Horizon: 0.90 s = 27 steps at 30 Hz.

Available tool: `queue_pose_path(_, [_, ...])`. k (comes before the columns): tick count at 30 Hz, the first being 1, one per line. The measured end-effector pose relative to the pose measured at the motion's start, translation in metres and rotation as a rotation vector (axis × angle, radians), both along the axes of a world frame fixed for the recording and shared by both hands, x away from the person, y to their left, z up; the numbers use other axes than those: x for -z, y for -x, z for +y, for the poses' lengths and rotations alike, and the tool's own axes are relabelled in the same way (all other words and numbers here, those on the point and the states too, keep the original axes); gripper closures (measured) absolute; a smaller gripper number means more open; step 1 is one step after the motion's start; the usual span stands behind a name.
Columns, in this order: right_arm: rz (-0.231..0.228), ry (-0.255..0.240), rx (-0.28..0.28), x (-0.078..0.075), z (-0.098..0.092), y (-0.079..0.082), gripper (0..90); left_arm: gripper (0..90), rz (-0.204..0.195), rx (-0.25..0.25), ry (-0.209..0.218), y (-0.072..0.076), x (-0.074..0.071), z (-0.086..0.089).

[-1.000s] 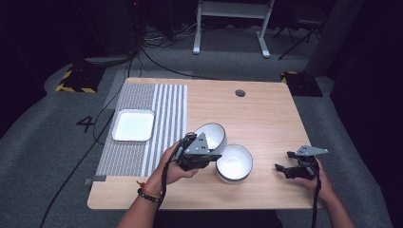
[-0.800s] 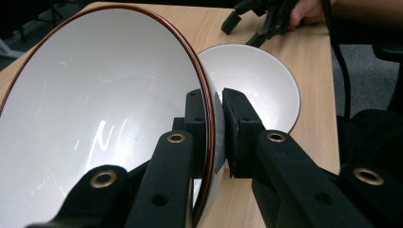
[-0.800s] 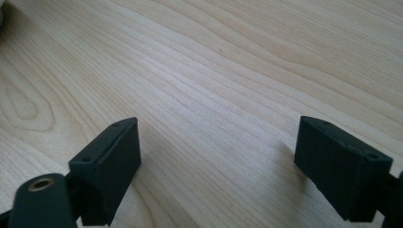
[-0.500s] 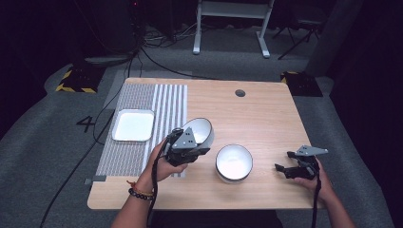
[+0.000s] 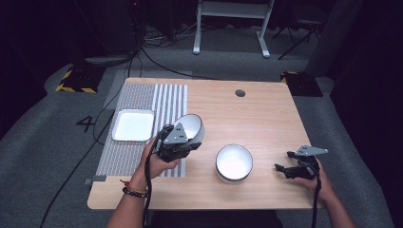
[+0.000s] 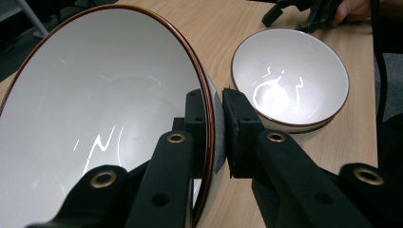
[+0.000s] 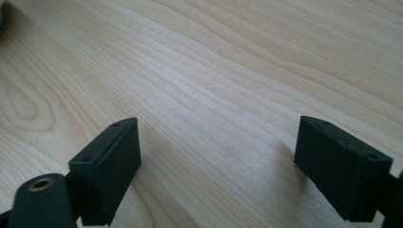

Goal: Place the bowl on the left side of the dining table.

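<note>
I count two white bowls and one white square tray (image 5: pixel 133 125). My left tool (image 6: pixel 216 116) pinches the tilted bowl (image 5: pixel 190 127) by its rim, above the striped mat (image 5: pixel 142 99). The second bowl (image 5: pixel 234 162), empty, sits on the tabletop (image 5: pixel 266 114) at its 4 o'clock. My right tool (image 7: pixel 218 166) gapes wide, empty.

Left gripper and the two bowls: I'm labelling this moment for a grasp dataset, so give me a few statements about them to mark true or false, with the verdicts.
1. The left gripper is shut on the rim of the tilted bowl. True.
2. The second bowl lies upside down on the table. False: it stands upright, open side up.
3. The right gripper holds a bowl. False: its jaws are open over bare wood.
4. A white square tray sits on the striped mat. True.
5. The two bowls are stacked. False: they are apart.
</note>
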State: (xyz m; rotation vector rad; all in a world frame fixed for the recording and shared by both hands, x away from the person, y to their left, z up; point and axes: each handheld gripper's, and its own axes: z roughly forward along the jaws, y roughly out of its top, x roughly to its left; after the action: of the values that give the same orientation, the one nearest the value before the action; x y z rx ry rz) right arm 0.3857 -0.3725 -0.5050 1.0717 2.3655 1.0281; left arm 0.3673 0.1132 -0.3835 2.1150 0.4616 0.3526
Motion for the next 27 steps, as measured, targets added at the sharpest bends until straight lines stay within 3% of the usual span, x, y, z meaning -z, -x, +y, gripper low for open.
queue_pose_path(1, [-0.001, 0.000, -0.001, 0.000, 0.000, 0.000, 15.7, 81.1, 0.024, -0.006, 0.007, 0.001, 0.000, 0.001])
queue_pose_path(4, [-0.001, 0.000, -0.001, 0.000, 0.000, 0.000, 15.7, 81.1, 0.010, -0.030, 0.009, -0.001, 0.000, 0.005])
queue_pose_path(6, [-0.001, 0.001, -0.003, 0.000, 0.000, 0.000, 15.7, 81.1, 0.024, -0.039, 0.011, -0.001, 0.000, 0.009])
queue_pose_path(8, [-0.002, 0.000, -0.001, 0.000, 0.000, 0.000, 15.7, 81.1, 0.003, -0.048, 0.002, -0.003, -0.001, 0.011])
queue_pose_path(18, [0.000, -0.001, 0.000, 0.000, 0.000, 0.000, 15.7, 81.1, 0.024, -0.096, 0.017, -0.009, 0.003, 0.024])
queue_pose_path(27, [0.000, 0.000, 0.000, 0.000, 0.000, 0.000, 15.7, 81.1, 0.033, -0.119, -0.007, -0.016, 0.004, 0.036])
